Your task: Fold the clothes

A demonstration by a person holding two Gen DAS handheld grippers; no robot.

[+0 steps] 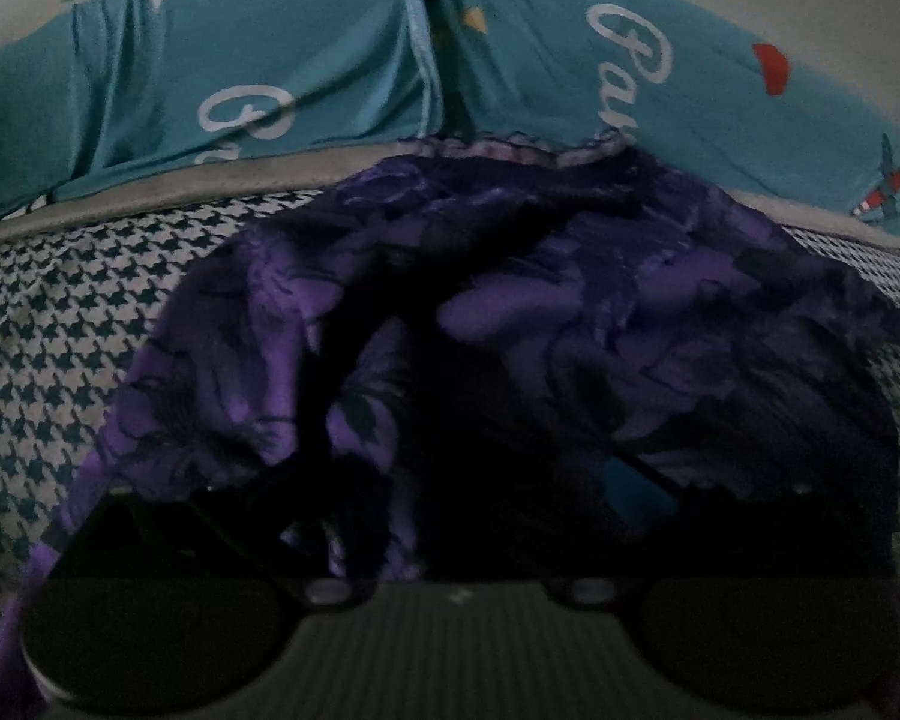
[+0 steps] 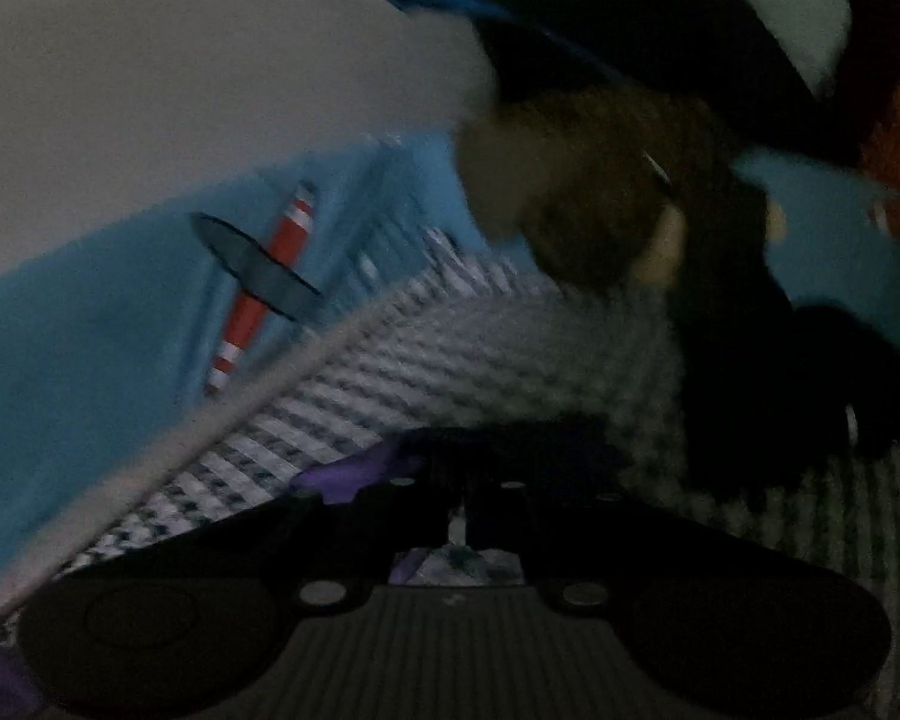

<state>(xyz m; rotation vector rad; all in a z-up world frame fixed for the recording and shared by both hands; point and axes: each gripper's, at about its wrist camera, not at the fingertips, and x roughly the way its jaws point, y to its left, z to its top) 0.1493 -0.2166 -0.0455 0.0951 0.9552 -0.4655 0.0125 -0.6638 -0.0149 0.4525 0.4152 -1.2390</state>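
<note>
A purple garment (image 1: 510, 312) with a dark flower print lies bunched on the houndstooth bed cover (image 1: 78, 324). It rises over my left gripper (image 1: 450, 480) and buries the fingers; the cloth gathers to a dark pinch there, so it looks held. In the right wrist view my right gripper (image 2: 480, 474) is shut, with a strip of the purple garment (image 2: 354, 474) caught at its dark fingertips and more purple cloth under the jaws. That view is blurred and tilted.
Two teal pillows (image 1: 270, 72) with white script lie along the far edge against a pale wall (image 2: 180, 60). One teal pillow (image 2: 120, 312) bears a red-and-white plane print. A blurred brown, black and blue shape (image 2: 660, 228) fills the upper right of the right wrist view.
</note>
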